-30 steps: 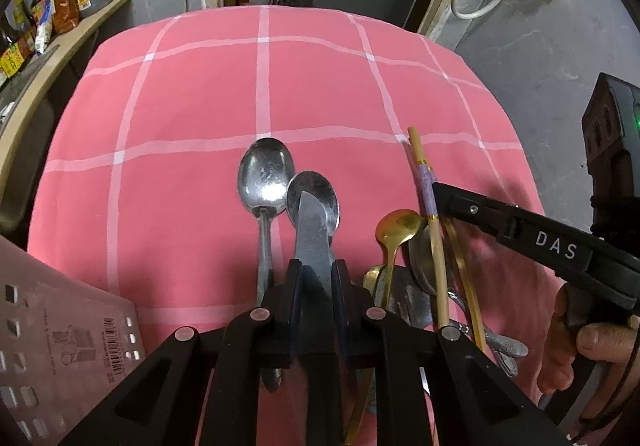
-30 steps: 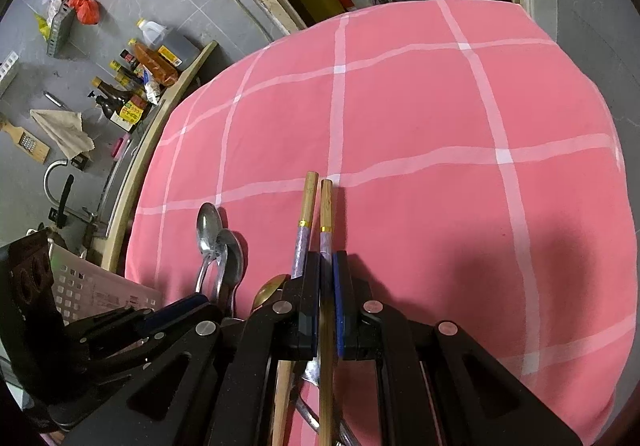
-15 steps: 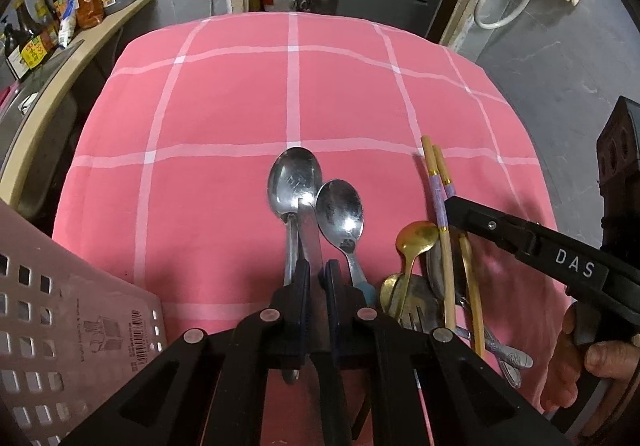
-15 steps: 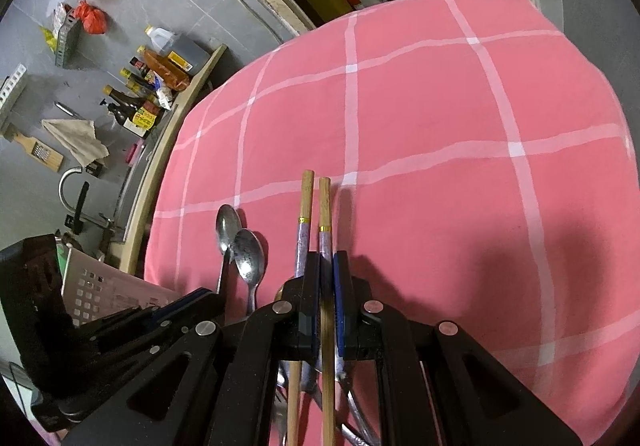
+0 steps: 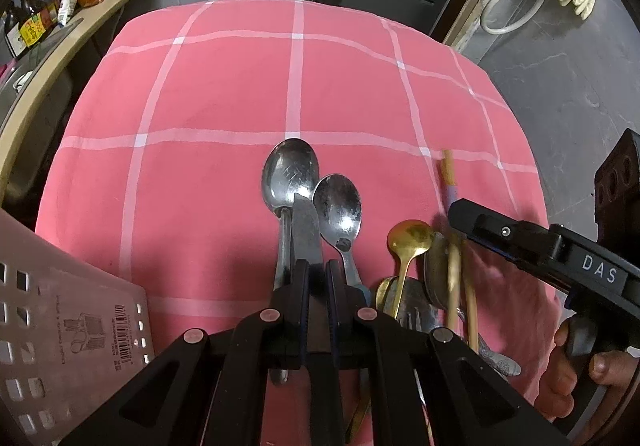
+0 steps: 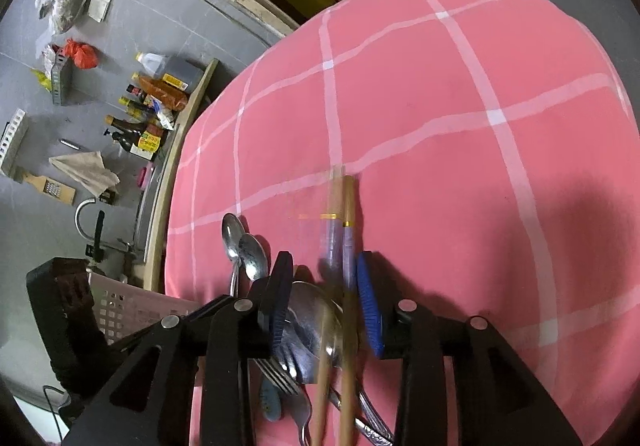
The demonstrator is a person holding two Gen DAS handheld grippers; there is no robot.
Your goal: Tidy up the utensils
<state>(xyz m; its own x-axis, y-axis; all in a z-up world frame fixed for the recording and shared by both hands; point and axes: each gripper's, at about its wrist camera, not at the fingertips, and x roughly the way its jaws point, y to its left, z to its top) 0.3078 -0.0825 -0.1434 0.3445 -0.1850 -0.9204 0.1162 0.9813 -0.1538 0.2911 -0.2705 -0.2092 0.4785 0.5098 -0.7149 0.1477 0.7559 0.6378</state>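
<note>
Chopsticks (image 6: 347, 246) are being let go by the right gripper (image 6: 326, 302), whose jaws have just been opening; the sticks are lying between the pads, not squeezed. A knife (image 5: 306, 234) is being pinched tight by the left gripper (image 5: 316, 286), just over two silver spoons (image 5: 290, 172). Most sorting looks undone: a gold spoon (image 5: 410, 238) and a fork (image 6: 280, 370) are being left piled on the pink cloth (image 5: 224, 94), outside the basket (image 5: 60, 330). Both grippers are being pointed steeply down.
</note>
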